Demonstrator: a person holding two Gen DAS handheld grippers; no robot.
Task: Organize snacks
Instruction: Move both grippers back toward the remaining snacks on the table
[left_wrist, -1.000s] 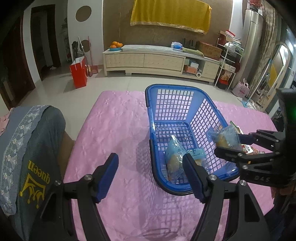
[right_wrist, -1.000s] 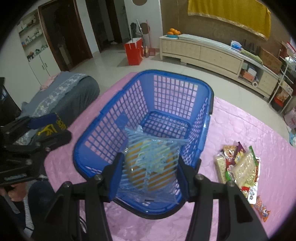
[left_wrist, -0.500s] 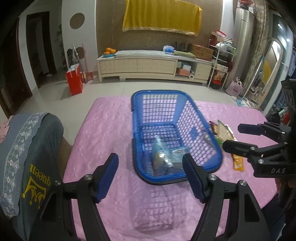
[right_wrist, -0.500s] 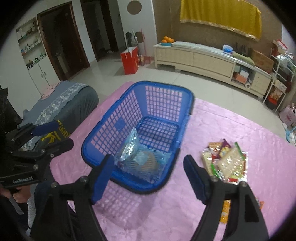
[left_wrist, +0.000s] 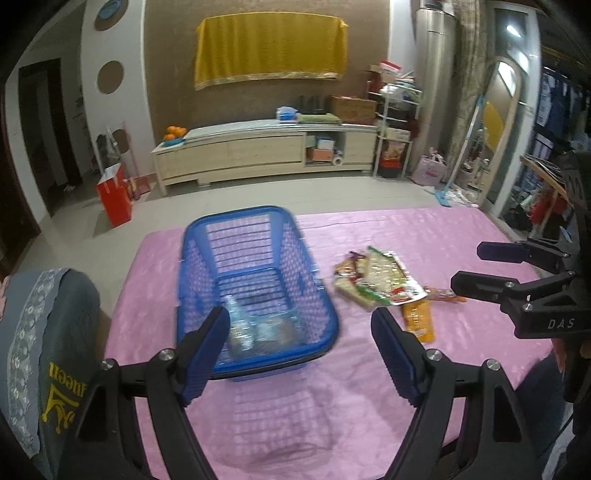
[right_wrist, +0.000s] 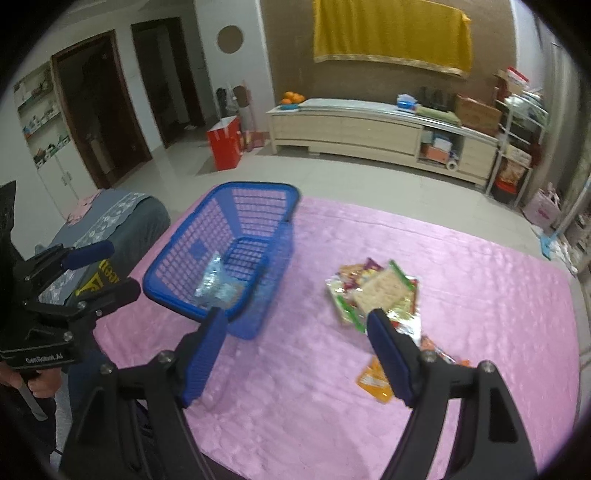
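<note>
both tongs (left_wrist: 299, 350) (right_wrist: 295, 354) agape over bare cloth (right_wrist: 303, 406)

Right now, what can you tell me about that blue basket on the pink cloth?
The blue basket is an open-topped plastic tub with lattice walls, a lattice floor and a solid, rounded rim. It stands upright on the pink cloth, toward its left side, apart from the loose snack pile beside it. Inside, at the near end, lie clear wrapped snack packets; how many is unclear. The rest of its floor is bare. Neither tool touches it.
</note>
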